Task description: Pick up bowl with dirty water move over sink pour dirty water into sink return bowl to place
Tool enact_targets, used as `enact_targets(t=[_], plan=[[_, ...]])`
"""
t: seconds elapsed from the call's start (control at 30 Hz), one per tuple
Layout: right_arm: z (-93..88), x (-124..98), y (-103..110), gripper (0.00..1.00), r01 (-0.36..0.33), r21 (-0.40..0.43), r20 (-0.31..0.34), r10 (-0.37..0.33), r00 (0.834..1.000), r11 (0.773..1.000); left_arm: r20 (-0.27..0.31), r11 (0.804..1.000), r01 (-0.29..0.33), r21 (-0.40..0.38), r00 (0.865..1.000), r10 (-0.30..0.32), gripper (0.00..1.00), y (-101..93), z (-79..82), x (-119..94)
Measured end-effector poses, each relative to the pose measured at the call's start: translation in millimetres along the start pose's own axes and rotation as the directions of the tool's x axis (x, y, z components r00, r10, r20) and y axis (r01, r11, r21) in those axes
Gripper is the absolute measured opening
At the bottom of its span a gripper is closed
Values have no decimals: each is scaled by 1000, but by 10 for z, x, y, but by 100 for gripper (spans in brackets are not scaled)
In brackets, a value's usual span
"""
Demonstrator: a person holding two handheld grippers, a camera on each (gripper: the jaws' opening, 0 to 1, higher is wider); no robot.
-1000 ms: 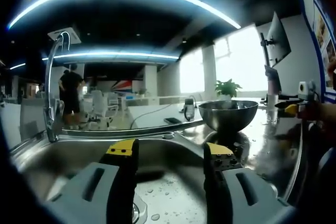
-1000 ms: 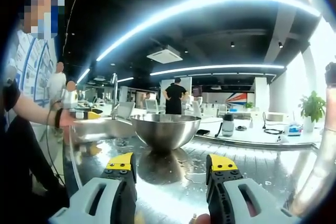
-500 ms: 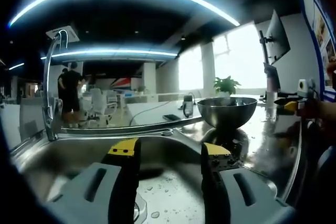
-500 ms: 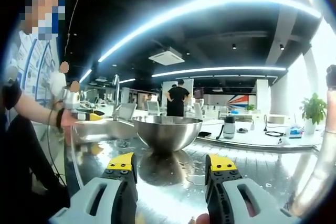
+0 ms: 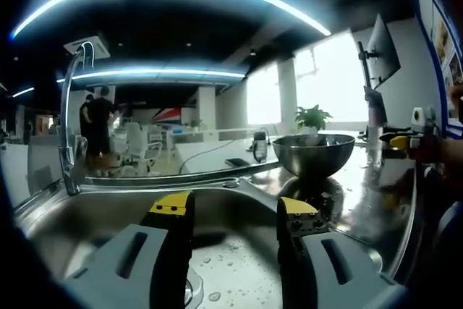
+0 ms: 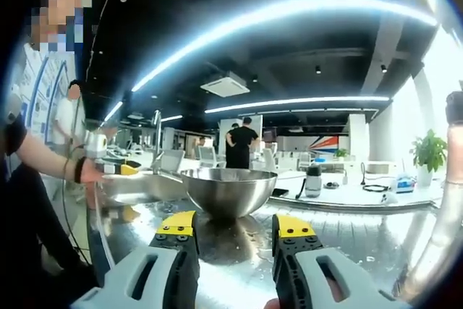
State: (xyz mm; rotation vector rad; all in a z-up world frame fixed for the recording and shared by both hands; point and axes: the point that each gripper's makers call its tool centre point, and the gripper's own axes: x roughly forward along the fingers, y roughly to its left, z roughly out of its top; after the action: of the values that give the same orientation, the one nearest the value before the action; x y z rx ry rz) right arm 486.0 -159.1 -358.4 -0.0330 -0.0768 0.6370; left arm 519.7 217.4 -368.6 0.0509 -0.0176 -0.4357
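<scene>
The steel bowl (image 6: 228, 189) sits upright on the wet steel counter (image 6: 362, 233), just beside the sink (image 5: 87, 211), and from this low angle I cannot tell what is inside it. In the left gripper view the same bowl (image 5: 312, 155) stands on the draining side to the right of the basin, its reflection dark on the metal under it. Drops of water speckle the sink floor near the drain (image 5: 189, 291). The tall curved tap (image 5: 71, 117) rises at the far left edge of the basin.

The right gripper (image 6: 233, 228) hangs low over the counter in front of the bowl, jaws parted and holding nothing. The left gripper (image 5: 231, 211) hovers above the basin, likewise spread apart and empty.

Beyond the counter is an open office under long strip lights: a person in dark clothes (image 6: 241, 139) stands far off, a potted plant (image 5: 312, 119) sits by the bright windows, and a monitor on an arm (image 5: 382, 54) stands at the right.
</scene>
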Motion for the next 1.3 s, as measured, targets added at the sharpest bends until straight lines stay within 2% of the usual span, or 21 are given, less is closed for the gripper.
enact_targets(t=[0.3, 0.37, 0.43, 0.5, 0.53, 0.57, 0.6, 0.73, 0.8, 0.9, 1.0, 1.13, 1.3], plan=[[-42, 18, 48, 34, -22, -18, -45, 21, 999, 1000, 4, 1000, 8, 2, 1000, -8, 45, -7, 1, 8], [14, -5, -61, 33, 20, 25, -17, -20, 1000, 999, 3, 1000, 11, 2, 1000, -11, 45, -7, -2, 10], [57, -20, -103, 31, 27, 63, 2, -27, 1000, 998, 1, 1000, 9, 5, 1000, -9, 45, 33, -13, -3], [98, -38, -150, 24, 35, 76, 10, -36, 999, 997, -1, 1000, 6, 8, 1000, -6, 45, 35, -16, -11], [168, -51, -167, 20, 45, 73, 35, -47, 998, 996, 0, 1000, 5, 8, 1000, -5, 45, 35, -14, -11], [245, -64, -184, 18, 53, -13, 46, -52, 998, 998, -1, 1000, 4, 8, 1000, -4, 45, 37, -15, -11], [315, -72, -175, 17, 55, -46, 46, -53, 998, 997, -3, 1000, 2, 10, 1000, -2, 45, 39, -18, -10], [435, -28, -176, 22, 22, -7, 24, -21, 999, 1000, -5, 1000, 6, 16, 1000, -6, 45, 15, -19, -4], [428, -1, -143, 23, 2, -6, -3, -2, 1000, 1000, -8, 1000, 8, 19, 1000, -8, 45, 1, -23, 1], [434, 17, -64, 23, -21, -28, -10, 21, 1000, 999, -10, 1000, 7, 22, 1000, -7, 45, -26, -25, -15], [349, 49, -32, 23, -39, -37, -51, 37, 998, 999, -4, 1000, 9, 22, 1000, -8, 45, -52, -11, -33], [277, 75, -92, 25, -33, -18, -80, 32, 996, 999, -1, 1000, 5, 17, 1000, -5, 45, -77, -1, -47], [292, 102, -129, 25, -24, 22, -77, 26, 997, 999, 3, 1000, 5, 14, 1000, -5, 45, -94, 3, -46]])
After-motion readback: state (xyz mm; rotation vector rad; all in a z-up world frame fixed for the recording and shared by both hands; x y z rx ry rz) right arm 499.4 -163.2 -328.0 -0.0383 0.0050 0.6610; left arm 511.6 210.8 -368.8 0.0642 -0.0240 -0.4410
